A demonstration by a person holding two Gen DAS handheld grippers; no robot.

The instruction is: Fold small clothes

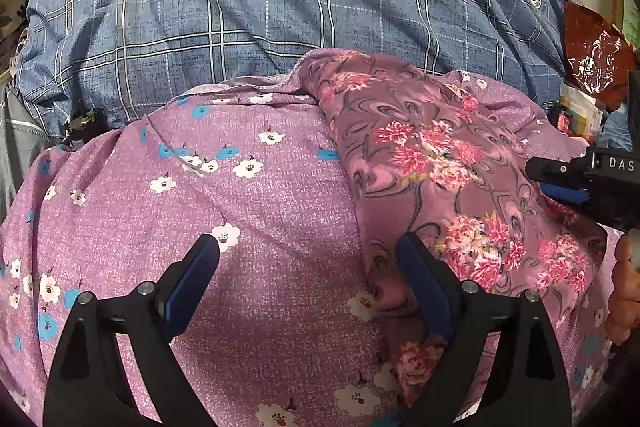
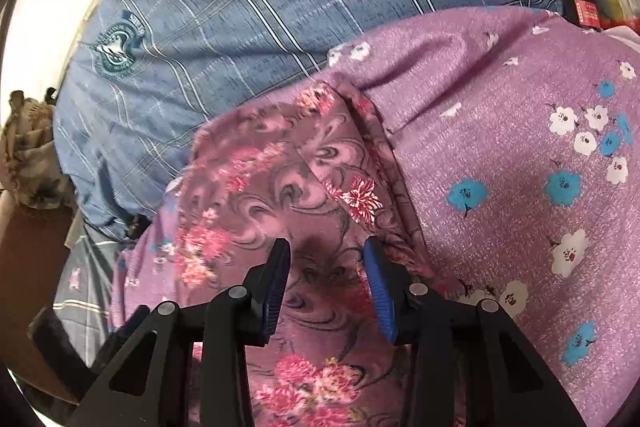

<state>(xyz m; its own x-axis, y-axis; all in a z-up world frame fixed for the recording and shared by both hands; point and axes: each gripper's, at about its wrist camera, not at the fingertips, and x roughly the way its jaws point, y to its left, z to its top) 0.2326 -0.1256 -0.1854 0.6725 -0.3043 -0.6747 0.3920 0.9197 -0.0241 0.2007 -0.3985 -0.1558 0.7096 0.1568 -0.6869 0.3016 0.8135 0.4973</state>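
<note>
The left hand-held gripper (image 1: 308,251) hangs with its jaws wide apart and nothing between them, just over the lilac garment (image 1: 256,211) with white and blue flowers. Its right finger sits at the edge of the rose-print cloth (image 1: 432,155), which lies on top of the lilac garment. The right hand-held gripper (image 2: 326,253) also stands apart, less widely, and empty, poised over the rose-print cloth (image 2: 280,187); whether its tips touch the fabric I cannot tell. In the left view it shows at the right edge (image 1: 560,175).

Both garments lie on a bed covered by a blue checked quilt (image 1: 240,7), the lilac one spread toward the near edge, the rose one crumpled on it. A red foil packet (image 1: 592,55) lies toward the bed's far right side.

The step looks like taking hold of the rose-print cloth to lay it flat. To do it well, pinch one layer only at a hem or corner, well apart, so the lilac garment is not dragged along.
</note>
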